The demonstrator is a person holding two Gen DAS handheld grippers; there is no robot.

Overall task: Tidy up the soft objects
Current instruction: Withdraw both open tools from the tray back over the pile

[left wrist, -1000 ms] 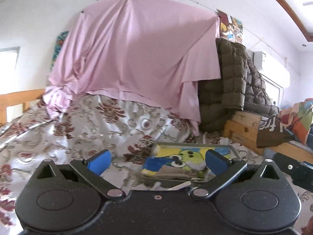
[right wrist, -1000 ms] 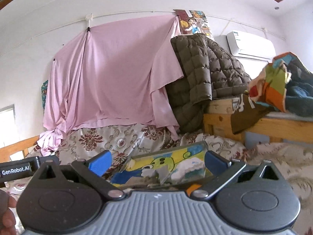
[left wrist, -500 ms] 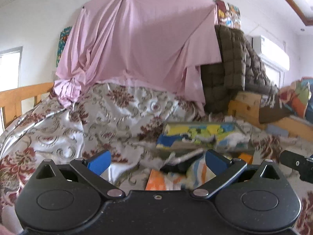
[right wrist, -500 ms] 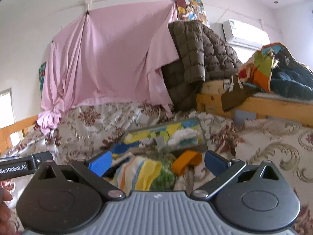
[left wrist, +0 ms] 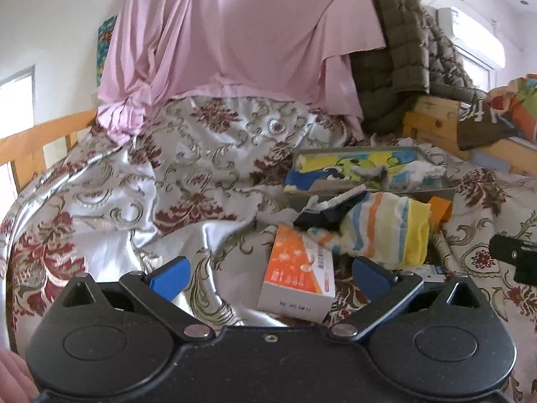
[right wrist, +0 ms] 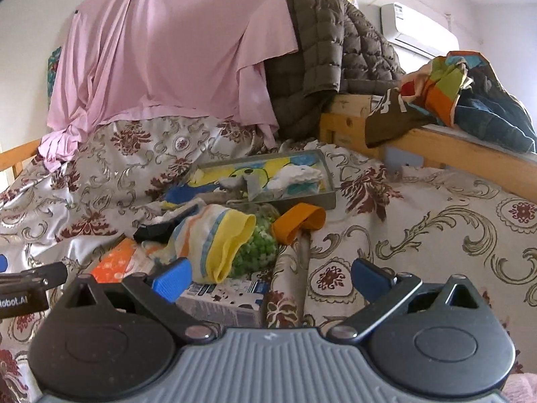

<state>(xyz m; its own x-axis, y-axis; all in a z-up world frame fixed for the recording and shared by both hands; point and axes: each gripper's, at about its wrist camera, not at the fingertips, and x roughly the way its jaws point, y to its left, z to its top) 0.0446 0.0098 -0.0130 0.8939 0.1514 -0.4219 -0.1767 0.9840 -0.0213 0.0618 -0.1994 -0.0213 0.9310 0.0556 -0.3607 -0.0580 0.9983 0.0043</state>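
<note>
A striped sock with a yellow cuff (left wrist: 382, 231) (right wrist: 214, 235) lies in a small heap on the bedspread, partly over a black item (left wrist: 329, 213) (right wrist: 157, 230). Beside it are a green speckled soft thing (right wrist: 258, 248) and an orange band (right wrist: 298, 220) (left wrist: 439, 206). Behind the heap stands a grey tray (left wrist: 433, 191) (right wrist: 330, 198) with yellow-blue cloth and a white piece inside. My left gripper (left wrist: 268, 273) is open above an orange-white box (left wrist: 298, 272). My right gripper (right wrist: 268, 277) is open, low before the heap, above a blue-white box (right wrist: 221, 299).
The bed has a shiny floral spread (left wrist: 141, 181). A pink sheet (left wrist: 235, 33) hangs behind, with a brown quilted jacket (right wrist: 329, 53) on its right. A wooden bed frame (right wrist: 436, 147) with piled clothes runs along the right. A wooden rail (left wrist: 40, 134) borders the left.
Both grippers have tilted downward and come nearer the bed. The heap of sock, boxes and orange band, unseen a second ago, now shows in front of the tray. Both stay open.
</note>
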